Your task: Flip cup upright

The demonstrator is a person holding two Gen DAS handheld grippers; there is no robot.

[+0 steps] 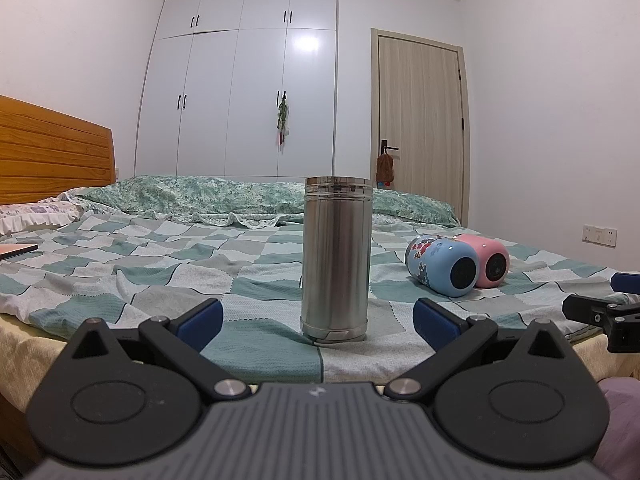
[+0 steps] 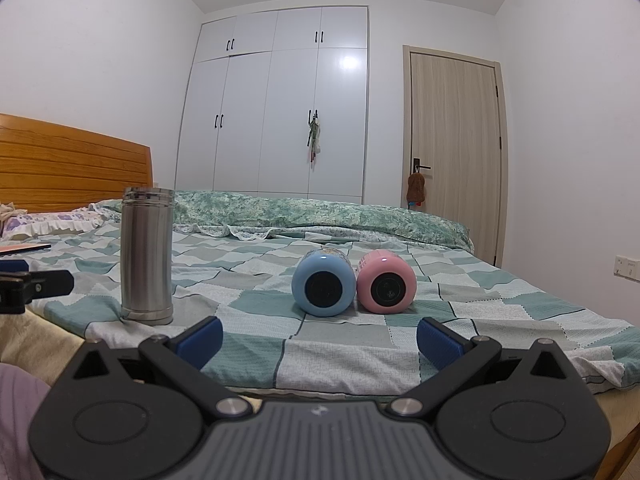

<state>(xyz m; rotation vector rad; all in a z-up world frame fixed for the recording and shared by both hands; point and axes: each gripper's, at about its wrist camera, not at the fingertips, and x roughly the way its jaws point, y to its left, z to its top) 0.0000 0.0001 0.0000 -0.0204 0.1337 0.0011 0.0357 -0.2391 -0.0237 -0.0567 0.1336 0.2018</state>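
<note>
A steel cup (image 1: 335, 258) stands on end on the checked bedspread, straight ahead of my left gripper (image 1: 318, 320), which is open and empty just short of it. A blue cup (image 1: 442, 266) and a pink cup (image 1: 490, 262) lie on their sides side by side, bases toward me. In the right wrist view the blue cup (image 2: 323, 285) and pink cup (image 2: 386, 287) lie ahead of my right gripper (image 2: 319, 338), which is open and empty. The steel cup (image 2: 147, 256) stands to its left.
The bed (image 2: 520, 312) has a rolled green quilt (image 2: 320, 210) at the back, a wooden headboard (image 2: 72, 164) and pillow at left. A flat book (image 1: 18, 250) lies far left. A wardrobe and door stand behind. Each gripper's finger shows in the other's view.
</note>
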